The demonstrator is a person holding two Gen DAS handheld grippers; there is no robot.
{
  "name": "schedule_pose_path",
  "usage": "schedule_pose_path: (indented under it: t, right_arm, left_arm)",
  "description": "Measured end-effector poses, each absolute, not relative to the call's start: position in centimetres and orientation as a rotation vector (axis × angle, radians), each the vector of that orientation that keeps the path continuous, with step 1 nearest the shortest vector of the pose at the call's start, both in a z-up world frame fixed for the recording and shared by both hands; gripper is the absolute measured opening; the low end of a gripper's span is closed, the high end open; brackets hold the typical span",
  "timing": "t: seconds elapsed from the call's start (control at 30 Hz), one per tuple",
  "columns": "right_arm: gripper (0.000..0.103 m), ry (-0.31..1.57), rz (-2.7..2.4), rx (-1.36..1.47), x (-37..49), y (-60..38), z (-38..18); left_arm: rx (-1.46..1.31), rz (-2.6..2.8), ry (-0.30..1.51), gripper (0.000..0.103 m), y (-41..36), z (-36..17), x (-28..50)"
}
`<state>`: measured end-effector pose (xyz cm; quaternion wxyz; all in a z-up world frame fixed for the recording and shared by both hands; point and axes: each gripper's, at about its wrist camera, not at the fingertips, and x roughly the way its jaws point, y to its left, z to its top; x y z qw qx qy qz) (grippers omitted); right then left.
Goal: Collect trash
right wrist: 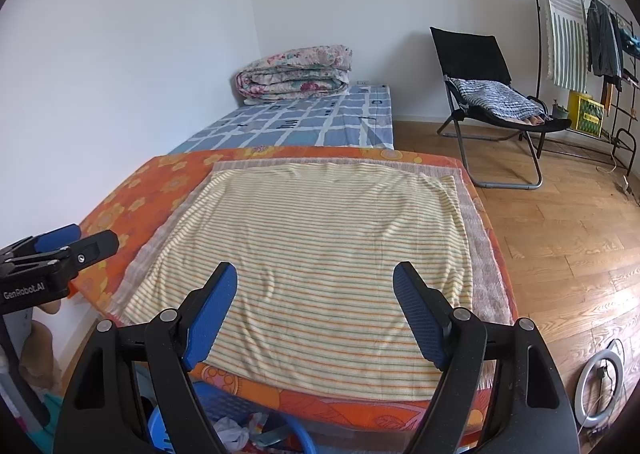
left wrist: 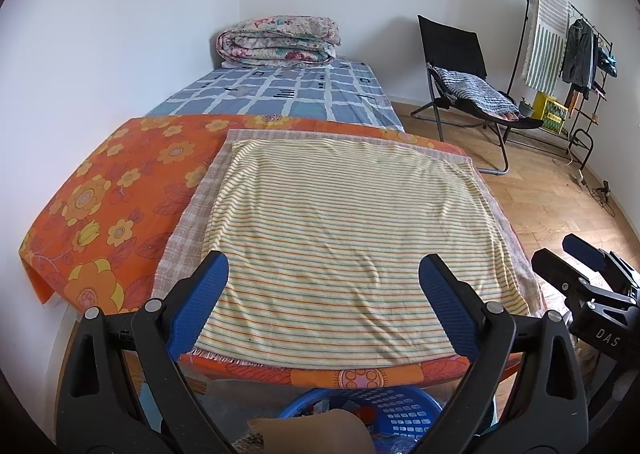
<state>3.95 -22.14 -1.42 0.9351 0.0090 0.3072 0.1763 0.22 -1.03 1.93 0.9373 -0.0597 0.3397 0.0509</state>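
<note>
We hold the left gripper [left wrist: 323, 278] low in the frame, and its jaws stand wide apart with nothing between them. The right gripper [right wrist: 315, 286] looks the same: its jaws are wide apart and hold nothing. Each blue pad [left wrist: 200, 298] hangs over the near edge of a striped yellow towel [left wrist: 348, 222]. In the left wrist view we also see the right gripper at the right edge of the frame. In the right wrist view the left gripper shows at the left edge.

The striped towel lies flat on a pale checked cloth [left wrist: 188, 226]. Under both lies an orange flowered sheet [left wrist: 108, 190] that covers the near end of the bed.

Just below the jaws, at the bottom middle of the frame, sits a blue basket [left wrist: 384, 410]. It stands on the floor, right by the foot of the bed. In the right wrist view we see white crumpled trash [right wrist: 232, 432] inside the basket at the bottom left. We cannot tell what the other bits in it are.

Farther up the frame, the bed has a blue checked sheet [left wrist: 288, 94]. A folded flowery quilt [left wrist: 280, 40] rests at its far end, against the wall. At the upper right, a black folding chair [left wrist: 460, 66] stands on the wooden floor [left wrist: 560, 206]. A clothes rack [left wrist: 568, 38] with hanging clothes stands beside it.
</note>
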Motion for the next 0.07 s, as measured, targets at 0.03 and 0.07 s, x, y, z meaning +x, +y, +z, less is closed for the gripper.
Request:
schedule_pose_path:
  t: [0.03,0.07]
  right_arm:
    - [0.08,0.628,0.36,0.018,3.94,-22.14,-1.43]
    - [0.08,0.628,0.36,0.019,3.93,-22.15,-1.43]
  left_arm:
    - [-0.123,0.102,0.696,0.098,-1.04,1.91,0.24]
    - [-0.123,0.103,0.697,0.098,-1.06,1.89,0.29]
